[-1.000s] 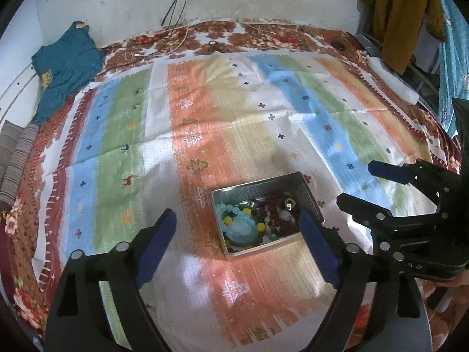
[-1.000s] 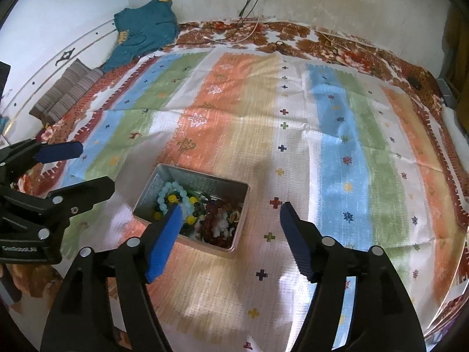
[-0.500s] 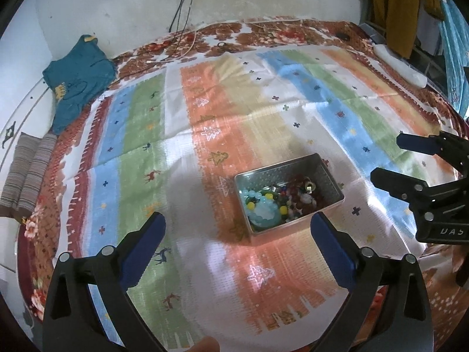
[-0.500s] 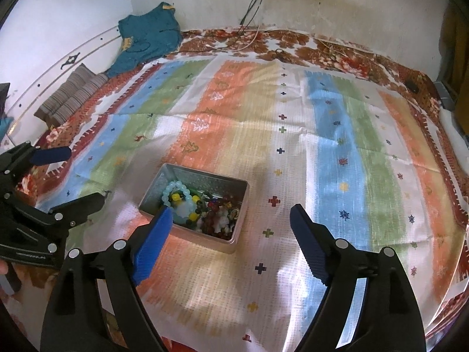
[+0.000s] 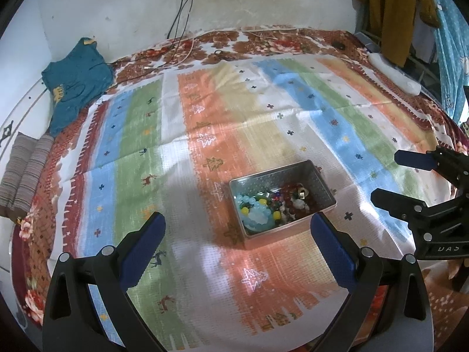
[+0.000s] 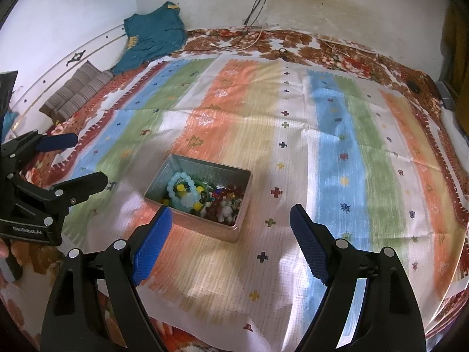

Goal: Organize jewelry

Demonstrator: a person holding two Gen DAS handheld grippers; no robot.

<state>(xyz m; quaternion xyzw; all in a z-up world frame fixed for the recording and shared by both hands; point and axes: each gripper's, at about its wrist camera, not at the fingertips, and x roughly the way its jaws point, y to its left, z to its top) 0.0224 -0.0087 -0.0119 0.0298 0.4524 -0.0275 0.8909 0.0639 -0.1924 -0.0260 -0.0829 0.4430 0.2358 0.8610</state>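
Note:
A small metal tin (image 5: 319, 180) (image 6: 181, 162) sits on a striped cloth on a bed. It holds a tangle of jewelry: a pale blue bead bracelet (image 5: 258, 214) (image 6: 183, 189), dark red beads (image 5: 293, 198) (image 6: 225, 196), and yellow and green beads. My left gripper (image 5: 237, 234) is open and empty, held above and in front of the tin; it also shows in the right wrist view (image 6: 82, 158). My right gripper (image 6: 230, 226) is open and empty, just right of the tin; it also shows in the left wrist view (image 5: 392, 176).
The striped cloth (image 5: 205, 123) covers a floral bedspread (image 5: 263, 39). A teal shirt (image 5: 76, 79) and striped pillows (image 5: 23, 173) lie at the left. Cables (image 5: 181, 14) hang down the back wall. Hanging clothes (image 5: 392, 8) stand at the right.
Both grippers have pulled back and up from the tin, so it looks smaller and farther. Both stay open and empty. The tin has not moved.

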